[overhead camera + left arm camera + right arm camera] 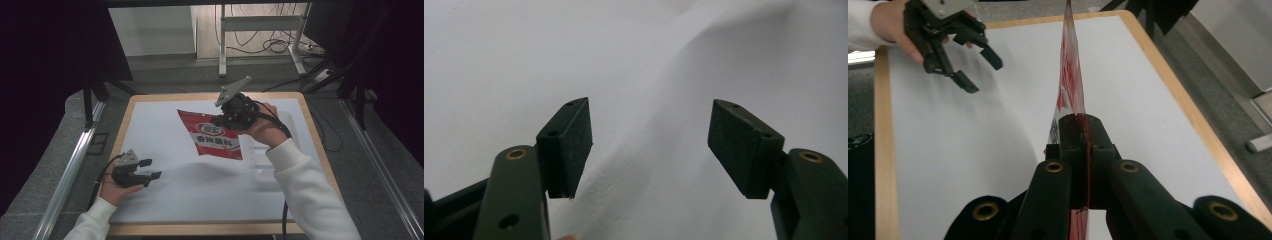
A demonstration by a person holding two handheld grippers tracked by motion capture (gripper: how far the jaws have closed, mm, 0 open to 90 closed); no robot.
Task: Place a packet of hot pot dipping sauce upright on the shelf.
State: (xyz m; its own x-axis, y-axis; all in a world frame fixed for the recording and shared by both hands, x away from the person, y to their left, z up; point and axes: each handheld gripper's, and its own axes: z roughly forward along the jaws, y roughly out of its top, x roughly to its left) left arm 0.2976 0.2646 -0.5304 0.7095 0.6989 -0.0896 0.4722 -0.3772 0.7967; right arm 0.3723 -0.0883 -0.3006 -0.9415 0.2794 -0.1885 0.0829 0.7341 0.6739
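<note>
**Red packet aloft, left tongs waiting**

Red foil marks the work. Left tongs [150, 169] rest low near the tabletop's [165, 200] left edge, gaping and empty. Rightward and farther back, the packet [212, 134] hangs above the tabletop, its long axis slanting down toward the near right, pinched at an edge by the closed right tongs [220, 120].

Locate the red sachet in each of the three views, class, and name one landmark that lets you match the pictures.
High view: the red sachet hangs mid-frame above the white table top, pinched by the right gripper.
Left gripper view: not in it.
Right gripper view: the sachet stands edge-on at centre, clamped between the jaws.
Shared landmark: the open left gripper, upper left in the right gripper view.
</note>
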